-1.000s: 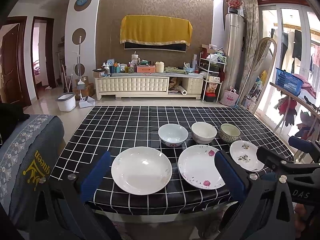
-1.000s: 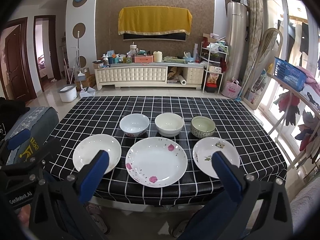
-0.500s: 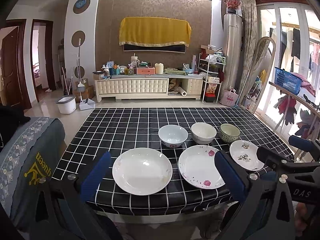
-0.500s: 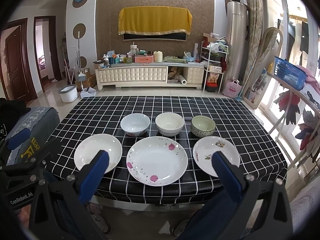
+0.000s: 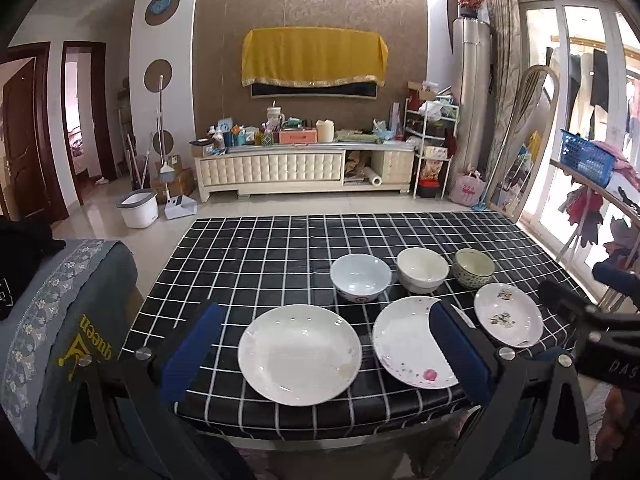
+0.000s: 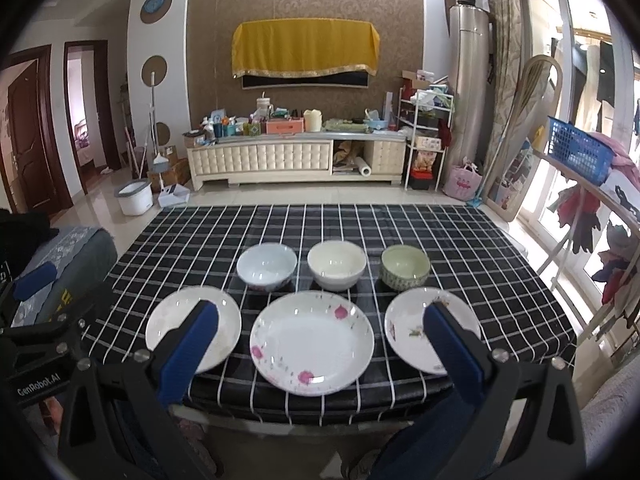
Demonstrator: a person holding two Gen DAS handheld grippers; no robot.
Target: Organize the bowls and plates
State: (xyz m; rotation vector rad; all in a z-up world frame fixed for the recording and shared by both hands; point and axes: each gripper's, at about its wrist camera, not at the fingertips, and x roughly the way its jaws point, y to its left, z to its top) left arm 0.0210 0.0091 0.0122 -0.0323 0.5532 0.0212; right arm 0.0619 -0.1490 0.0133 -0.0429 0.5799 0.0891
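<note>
Front row on checked tablecloth (image 6: 460, 240), left to right: plain white plate (image 6: 188, 326), pink-flowered plate (image 6: 312, 340), small plate (image 6: 416, 326). Behind: pale blue bowl (image 6: 266, 266), cream bowl (image 6: 336, 264), green bowl (image 6: 405, 268). Left gripper (image 5: 320, 354), right gripper (image 6: 320, 354): spread wide, empty, short of table edge.

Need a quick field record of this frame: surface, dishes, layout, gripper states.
surface: table with black-and-white checked cloth
plates: three in the near row: plain white plate, pink-flower plate, small sprig plate
bowls: three in the far row: pale blue bowl, cream bowl, green bowl
stacking: none, all six apart
left gripper: open, empty
right gripper: open, empty
</note>
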